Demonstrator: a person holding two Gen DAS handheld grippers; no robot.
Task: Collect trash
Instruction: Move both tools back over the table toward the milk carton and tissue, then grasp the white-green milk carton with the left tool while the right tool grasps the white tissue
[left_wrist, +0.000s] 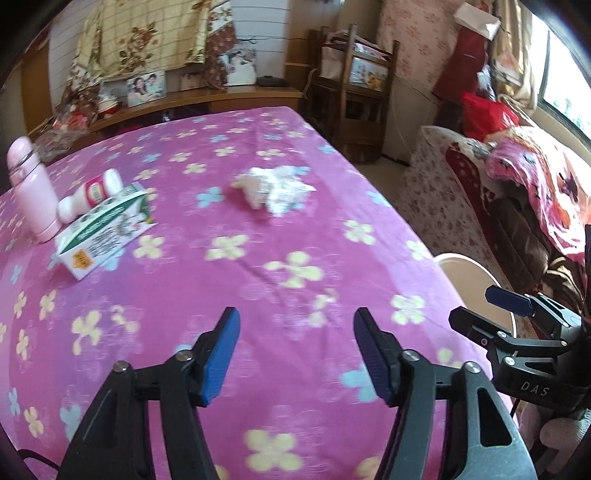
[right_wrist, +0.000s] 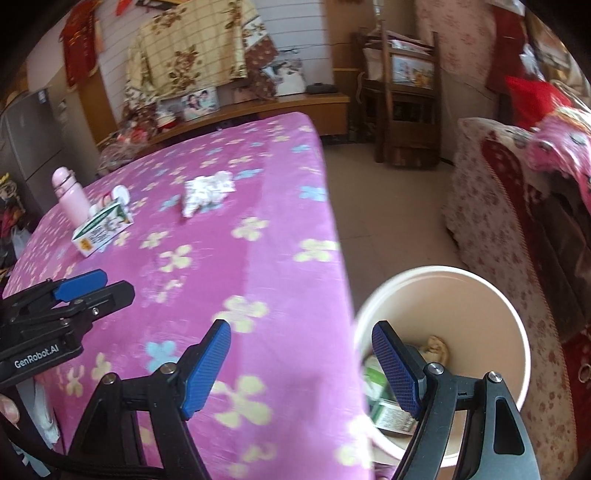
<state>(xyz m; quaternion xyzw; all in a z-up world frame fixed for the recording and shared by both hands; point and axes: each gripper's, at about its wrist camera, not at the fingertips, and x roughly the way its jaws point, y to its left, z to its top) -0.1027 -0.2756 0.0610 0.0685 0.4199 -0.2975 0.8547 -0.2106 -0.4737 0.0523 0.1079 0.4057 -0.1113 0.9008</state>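
A crumpled white tissue (left_wrist: 275, 188) lies mid-table on the pink flowered cloth (left_wrist: 258, 288); it also shows in the right wrist view (right_wrist: 206, 192). A green-and-white carton (left_wrist: 105, 230) lies on its side at the left, also seen from the right wrist (right_wrist: 101, 229). A small white bottle with a pink label (left_wrist: 90, 195) lies behind it. My left gripper (left_wrist: 295, 350) is open and empty over the near table. My right gripper (right_wrist: 301, 363) is open and empty at the table's right edge, above a cream bin (right_wrist: 491, 295) that holds trash.
A pink flask (left_wrist: 31, 188) stands at the far left of the table. A patterned sofa (right_wrist: 517, 206) with blankets stands to the right of the bin. A wooden shelf (left_wrist: 351, 92) and a low cabinet stand behind the table.
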